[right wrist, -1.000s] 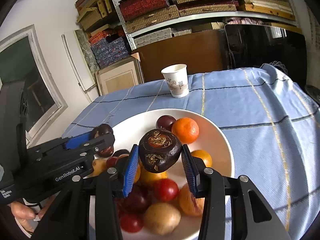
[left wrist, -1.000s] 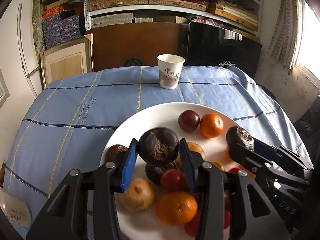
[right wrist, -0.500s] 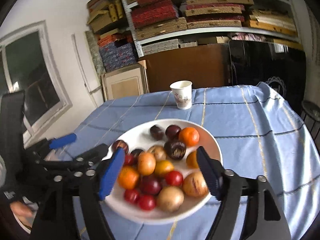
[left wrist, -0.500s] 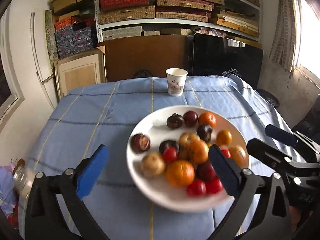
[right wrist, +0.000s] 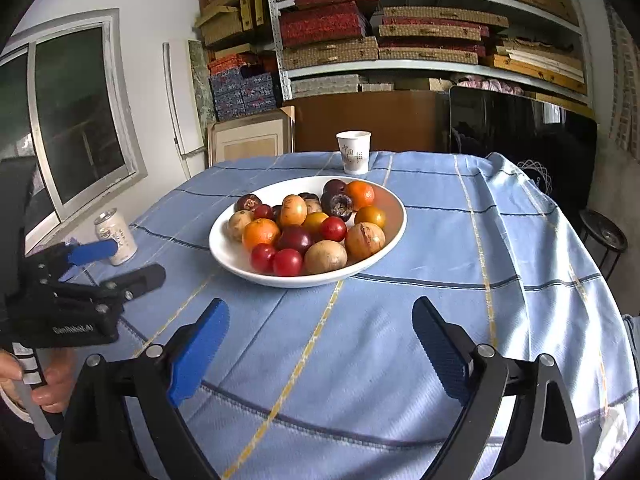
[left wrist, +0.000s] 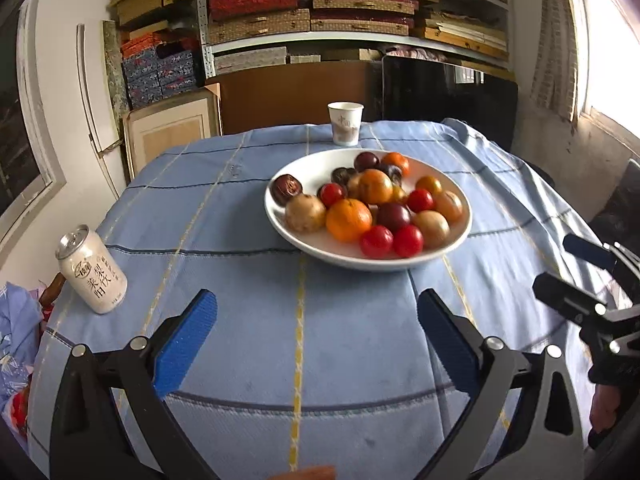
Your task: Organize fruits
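A white plate (left wrist: 308, 166) holds several fruits: oranges (left wrist: 348, 219), red cherry tomatoes (left wrist: 376, 241), dark mangosteens (left wrist: 286, 189) and tan round fruits. It also shows in the right wrist view (right wrist: 394, 200), with a dark mangosteen (right wrist: 338, 205) near its far side. My left gripper (left wrist: 316, 334) is open and empty, held back from the plate above the near tablecloth. My right gripper (right wrist: 320, 340) is open and empty, also short of the plate. Each gripper shows in the other's view: the right one (left wrist: 576, 272) and the left one (right wrist: 120, 260).
A blue checked tablecloth (left wrist: 240, 240) covers the table. A paper cup (left wrist: 345, 123) stands behind the plate. A white drink can (left wrist: 92, 270) stands near the left edge. Shelves of boxes, a brown board and a dark screen stand behind the table.
Both grippers were shut on dark mangosteens over the plate. They opened, left the fruits on the plate and drew back toward the near side of the table.
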Action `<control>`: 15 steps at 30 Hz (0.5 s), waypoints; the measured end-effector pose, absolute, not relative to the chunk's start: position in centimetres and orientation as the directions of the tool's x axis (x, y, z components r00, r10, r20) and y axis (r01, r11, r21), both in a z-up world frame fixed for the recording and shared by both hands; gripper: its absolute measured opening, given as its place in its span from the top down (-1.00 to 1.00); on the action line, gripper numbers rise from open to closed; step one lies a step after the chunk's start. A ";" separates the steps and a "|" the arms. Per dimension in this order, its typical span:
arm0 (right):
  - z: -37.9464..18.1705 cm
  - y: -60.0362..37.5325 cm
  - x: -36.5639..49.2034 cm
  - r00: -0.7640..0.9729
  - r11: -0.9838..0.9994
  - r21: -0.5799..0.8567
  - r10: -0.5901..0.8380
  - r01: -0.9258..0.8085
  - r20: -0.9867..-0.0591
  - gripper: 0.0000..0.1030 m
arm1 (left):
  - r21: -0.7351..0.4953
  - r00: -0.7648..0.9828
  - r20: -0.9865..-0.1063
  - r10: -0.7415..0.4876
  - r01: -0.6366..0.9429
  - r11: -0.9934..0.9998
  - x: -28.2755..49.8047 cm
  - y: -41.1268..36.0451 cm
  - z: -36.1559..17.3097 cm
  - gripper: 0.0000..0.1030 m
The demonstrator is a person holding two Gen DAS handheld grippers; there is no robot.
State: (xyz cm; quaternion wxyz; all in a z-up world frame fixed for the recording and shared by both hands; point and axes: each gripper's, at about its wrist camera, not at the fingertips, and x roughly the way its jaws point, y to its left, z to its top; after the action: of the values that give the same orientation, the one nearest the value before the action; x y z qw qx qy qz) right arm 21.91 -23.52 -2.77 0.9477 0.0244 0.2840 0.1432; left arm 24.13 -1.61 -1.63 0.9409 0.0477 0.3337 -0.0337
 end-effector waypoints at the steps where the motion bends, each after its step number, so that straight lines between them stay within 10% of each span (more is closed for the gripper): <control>1: -2.9 -23.6 21.8 0.799 0.959 0.125 0.280 -0.252 -0.532 -0.85 | 0.077 0.776 -0.630 -0.026 0.095 0.992 23.9 -1.7 -1.7 -0.91; 15: -3.8 -23.6 21.6 0.771 0.958 0.136 0.283 -0.251 -0.571 -0.85 | 0.072 0.776 -0.631 -0.006 0.067 0.995 23.0 -0.8 -2.1 -0.91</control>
State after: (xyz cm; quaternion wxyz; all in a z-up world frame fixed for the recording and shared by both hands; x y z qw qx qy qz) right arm 21.63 -23.56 -3.77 0.9406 0.0261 0.3074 0.1418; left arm 23.01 -0.76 -2.13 0.9411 0.0454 0.3344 -0.0194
